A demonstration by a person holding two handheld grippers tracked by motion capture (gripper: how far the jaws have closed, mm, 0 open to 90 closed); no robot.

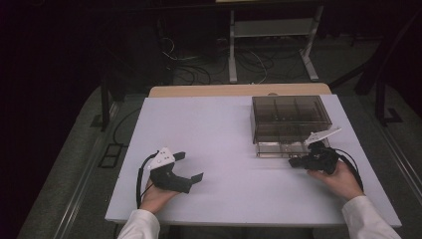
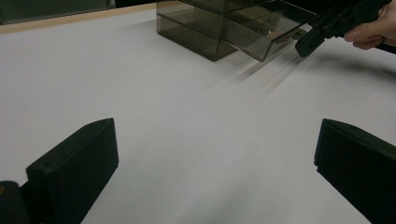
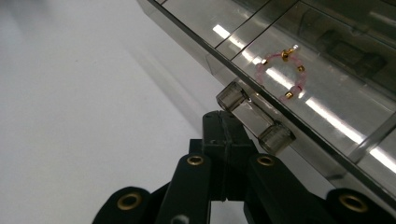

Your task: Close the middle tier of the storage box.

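The right gripper (image 3: 224,154) has its fingers pressed together, empty, tips just beside the clear bar handle (image 3: 254,119) of the smoky transparent plastic drawer box (image 1: 288,117), whose drawer (image 1: 281,148) juts toward the person. The right gripper view reveals a pink-and-gold bead bracelet (image 3: 282,74) inside. The left gripper (image 1: 190,167) has its fingers wide apart, well left of the box on the white table (image 1: 219,139).

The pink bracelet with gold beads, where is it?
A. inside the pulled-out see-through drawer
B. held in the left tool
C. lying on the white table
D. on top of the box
A: in the right gripper view the pink bracelet lies on the floor of the smoky clear drawer, just behind the drawer handle that the right tool sits against.
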